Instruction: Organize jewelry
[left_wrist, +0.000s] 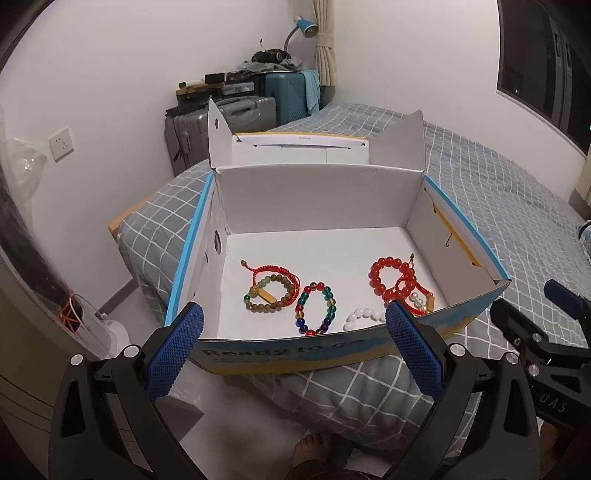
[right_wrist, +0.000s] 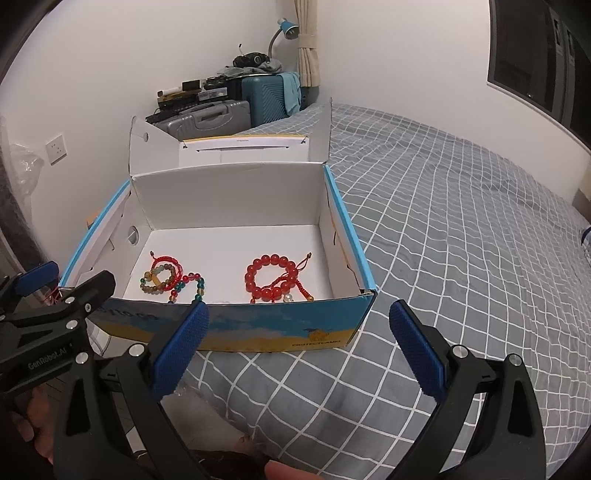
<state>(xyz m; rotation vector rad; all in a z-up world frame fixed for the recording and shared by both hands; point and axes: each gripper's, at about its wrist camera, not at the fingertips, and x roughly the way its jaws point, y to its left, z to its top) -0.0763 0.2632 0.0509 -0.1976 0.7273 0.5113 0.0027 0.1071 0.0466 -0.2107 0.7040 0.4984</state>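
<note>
An open blue and yellow cardboard box (left_wrist: 291, 354) (right_wrist: 258, 328) rests on the bed's near corner, lid folded back. On its white floor lie a brown bead bracelet with red cord (left_wrist: 271, 290) (right_wrist: 160, 277), a multicolour glass bead bracelet (left_wrist: 316, 308) (right_wrist: 186, 286), a white bead bracelet (left_wrist: 364, 318), a big red bead bracelet (left_wrist: 388, 275) (right_wrist: 271, 275) and a red cord with pearls (left_wrist: 417, 301). My left gripper (left_wrist: 293, 314) hovers open just before the box's near wall. My right gripper (right_wrist: 297, 310) is open too, near the box's front right corner. Both hold nothing.
The bed (right_wrist: 461, 229) with a grey checked cover stretches right and back. Suitcases (left_wrist: 236, 110) with clutter and a blue lamp (left_wrist: 304, 26) stand against the far wall. A person's bare foot (left_wrist: 314, 446) shows on the floor below. A wall socket (left_wrist: 62, 144) is at left.
</note>
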